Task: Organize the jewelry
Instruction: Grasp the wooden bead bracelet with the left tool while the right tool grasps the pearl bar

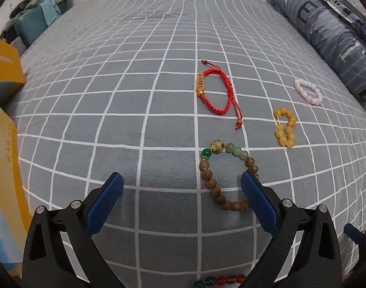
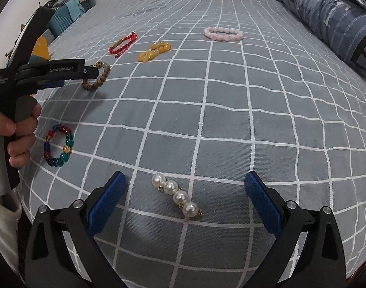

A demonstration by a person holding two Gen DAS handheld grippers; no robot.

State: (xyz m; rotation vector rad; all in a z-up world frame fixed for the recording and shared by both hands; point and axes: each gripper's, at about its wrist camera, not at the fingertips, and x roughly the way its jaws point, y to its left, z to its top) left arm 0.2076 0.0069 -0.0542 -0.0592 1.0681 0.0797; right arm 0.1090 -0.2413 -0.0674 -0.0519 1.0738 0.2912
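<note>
Barely started by my read: both my left gripper [image 1: 181, 187] and right gripper [image 2: 185, 187] are spread wide, holding nothing. Six pieces lie scattered on the bed [image 2: 231, 124]: pearl strand [image 2: 176, 195] near the front edge between my right fingers, wooden bead bracelet [image 1: 225, 175] at my left fingers, multicolour bracelet [image 2: 59, 145] toward the left edge. Red cord bracelet [image 1: 213, 88], yellow bracelet [image 1: 285, 128] and pink bracelet [image 1: 307, 91] lie mid-bed, none grouped; all six left.
</note>
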